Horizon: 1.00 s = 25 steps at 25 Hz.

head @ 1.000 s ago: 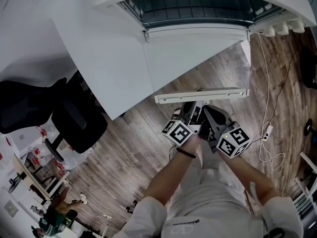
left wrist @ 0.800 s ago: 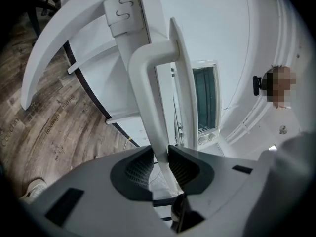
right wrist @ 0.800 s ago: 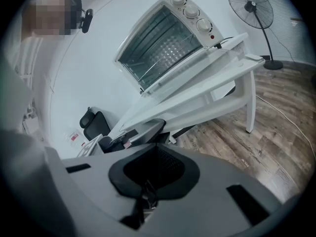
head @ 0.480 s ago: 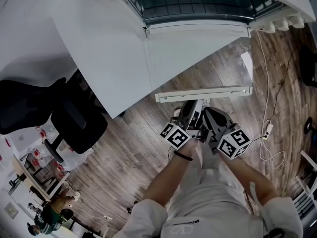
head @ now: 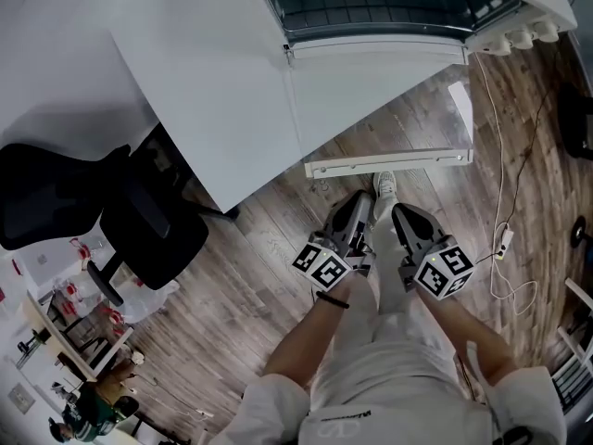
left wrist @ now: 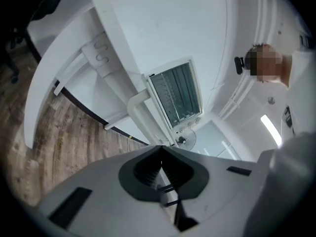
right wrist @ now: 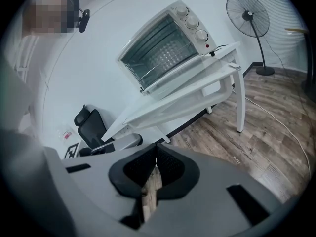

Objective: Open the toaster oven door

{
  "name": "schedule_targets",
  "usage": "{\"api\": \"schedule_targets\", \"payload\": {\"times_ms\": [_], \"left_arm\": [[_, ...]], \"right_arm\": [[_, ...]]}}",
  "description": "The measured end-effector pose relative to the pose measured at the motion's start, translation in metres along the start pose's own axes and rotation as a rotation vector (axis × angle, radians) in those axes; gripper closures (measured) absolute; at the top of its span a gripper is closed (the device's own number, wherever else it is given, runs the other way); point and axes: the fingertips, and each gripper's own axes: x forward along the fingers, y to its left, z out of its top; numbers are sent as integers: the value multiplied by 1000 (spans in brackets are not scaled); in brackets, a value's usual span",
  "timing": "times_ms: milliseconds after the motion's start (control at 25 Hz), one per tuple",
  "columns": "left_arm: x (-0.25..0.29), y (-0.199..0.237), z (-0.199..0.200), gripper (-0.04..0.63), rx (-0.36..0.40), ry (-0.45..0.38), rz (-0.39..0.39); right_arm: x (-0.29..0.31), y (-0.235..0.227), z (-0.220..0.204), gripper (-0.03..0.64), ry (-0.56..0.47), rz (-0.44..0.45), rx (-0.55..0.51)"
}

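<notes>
Jaws: left gripper (left wrist: 160, 148) just closed on nothing | right gripper (right wrist: 156, 147) also together, empty | door (right wrist: 157, 52) closed, far ahead of both fingertips | opening not begun

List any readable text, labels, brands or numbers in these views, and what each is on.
No text reads clearly.
Shirt print: too small and blurred to read.
Toaster oven knobs: markings too small to read.
Floor sticker: unreadable.
Cube on the left gripper: black-and-white square marker, no words.
Cube on the right gripper: the same.
Card by the office chair: square marker, no words.
</notes>
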Motion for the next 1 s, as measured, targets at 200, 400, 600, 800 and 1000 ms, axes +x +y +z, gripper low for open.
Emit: {"api": "schedule_targets", "payload": {"times_ms": [200,400,600,800,1000], "left_arm": [[-35,-19,12,588,459,134,71],[-60,-57,30,588,879,173,125],[-83,-95,34,588,1064,216,140],[-91,-141,34,588,1037,132,137],[-108,-195,27,588,1089,70,117]], "right_arm": [[-17,14,-11,600,1,-31,13],[-34,29,-6,600,-14,-39,7],[-62,41,9,600,-35,-45,-37],[-92,42,21,600,-69,-43,-69],[-135,57,27,600,-115,5,-128]]}}
